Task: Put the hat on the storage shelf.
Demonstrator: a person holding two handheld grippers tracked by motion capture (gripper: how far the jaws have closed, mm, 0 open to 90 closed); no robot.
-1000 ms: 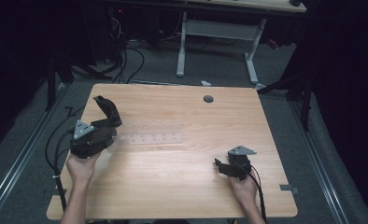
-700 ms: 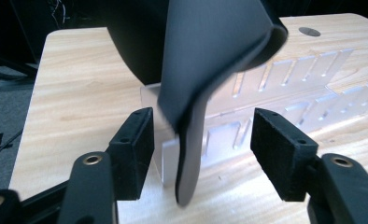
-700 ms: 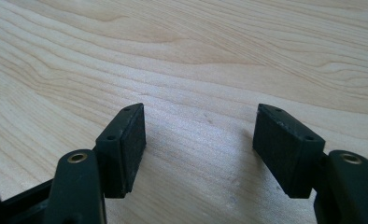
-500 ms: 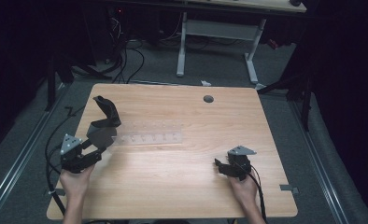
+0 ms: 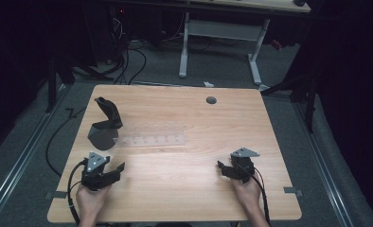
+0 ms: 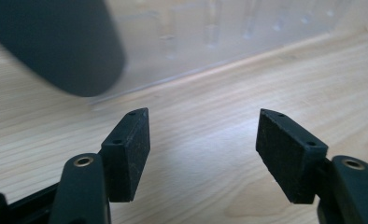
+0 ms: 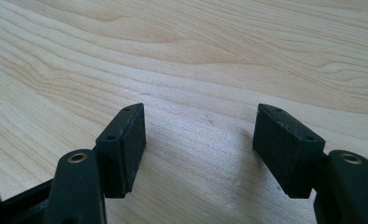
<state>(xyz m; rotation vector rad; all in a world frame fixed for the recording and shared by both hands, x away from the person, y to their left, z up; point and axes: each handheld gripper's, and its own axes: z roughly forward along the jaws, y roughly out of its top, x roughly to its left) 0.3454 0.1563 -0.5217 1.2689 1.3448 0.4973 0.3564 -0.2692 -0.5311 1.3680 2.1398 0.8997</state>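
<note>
A black curved object with a round base (image 5: 105, 125) stands on the left part of the wooden table (image 5: 184, 198). Beside it lies a clear plastic rack with a row of holes (image 5: 151, 139). My left gripper (image 5: 118, 169) rests low near the front left, open, nothing between its pads (image 6: 130, 154). In the left gripper view the black object's base (image 6: 56, 42) and the clear rack (image 6: 229, 32) lie just ahead. My right gripper (image 5: 221, 168) sits at the front right, open over bare wood, its pads (image 7: 126, 149) apart.
A round grommet hole (image 5: 211, 100) marks the table's far side. Behind the table stand a white desk frame (image 5: 222, 33) and cables on the grey floor (image 5: 128, 61). Tape marks (image 5: 292, 191) sit at the table's front edges.
My left gripper let go of the black object and pulled back toward the front left edge. The black object stays standing by the clear rack. The right gripper has not moved.
</note>
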